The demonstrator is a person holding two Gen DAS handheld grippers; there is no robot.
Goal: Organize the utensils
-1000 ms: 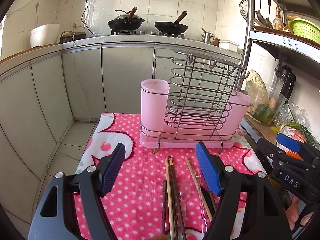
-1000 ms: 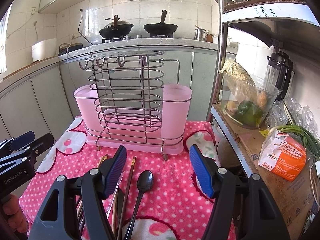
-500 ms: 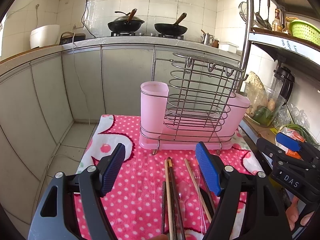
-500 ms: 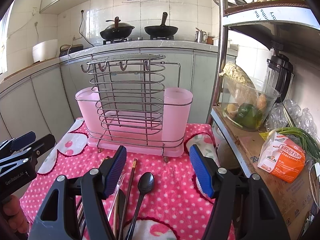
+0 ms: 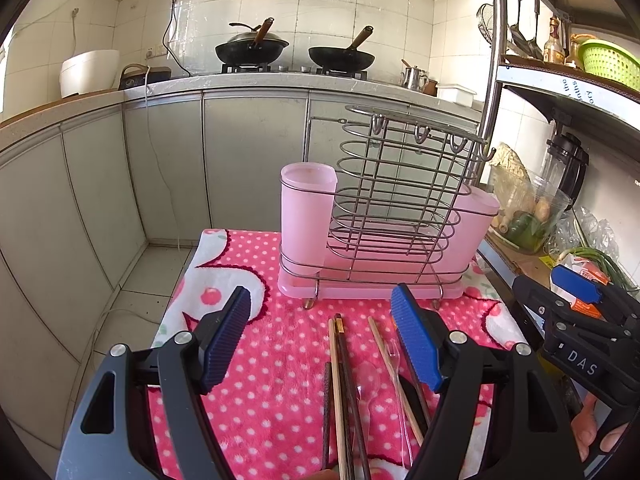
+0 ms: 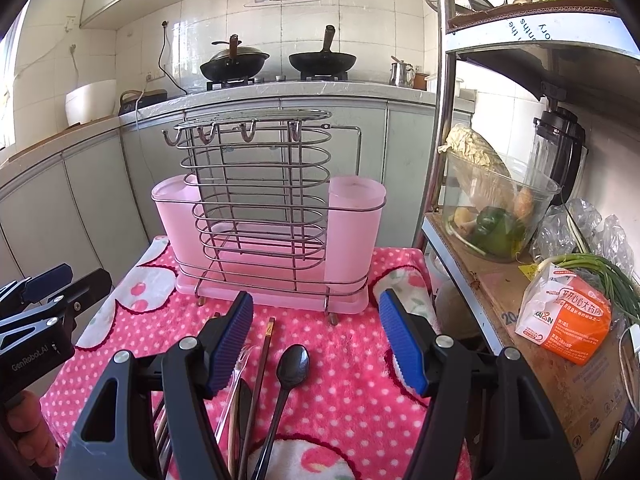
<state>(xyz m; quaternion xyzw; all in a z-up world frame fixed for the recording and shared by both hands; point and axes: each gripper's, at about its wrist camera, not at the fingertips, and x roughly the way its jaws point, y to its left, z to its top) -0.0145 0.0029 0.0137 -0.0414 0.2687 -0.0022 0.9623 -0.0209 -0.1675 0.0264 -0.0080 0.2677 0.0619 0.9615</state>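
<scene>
A wire utensil rack (image 5: pixel 396 208) (image 6: pixel 260 208) with a pink cup at each end (image 5: pixel 307 216) (image 6: pixel 354 232) stands on a pink polka-dot cloth (image 5: pixel 260 400) (image 6: pixel 352 384). In front of it lie chopsticks (image 5: pixel 340 384) (image 6: pixel 262 364), a clear plastic spoon (image 5: pixel 366 380), a clear fork (image 5: pixel 396 360) and a black spoon (image 6: pixel 290 368). My left gripper (image 5: pixel 320 348) hovers open above the chopsticks. Over the black spoon, my right gripper (image 6: pixel 316 344) also stands open, with nothing between its fingers. Each gripper appears at the edge of the other's view (image 5: pixel 580 320) (image 6: pixel 40 312).
A metal shelf on the right carries a glass bowl of vegetables (image 6: pixel 496 208), a blender (image 6: pixel 560 152), green onions and an orange-white bag (image 6: pixel 568 320). Behind the table run grey cabinets and a counter with two woks (image 5: pixel 296 50). The floor drops off left of the cloth.
Both cameras have risen and drawn back slightly, so the rack sits a little lower and smaller in view. Both grippers stay open; the utensils have not moved.
</scene>
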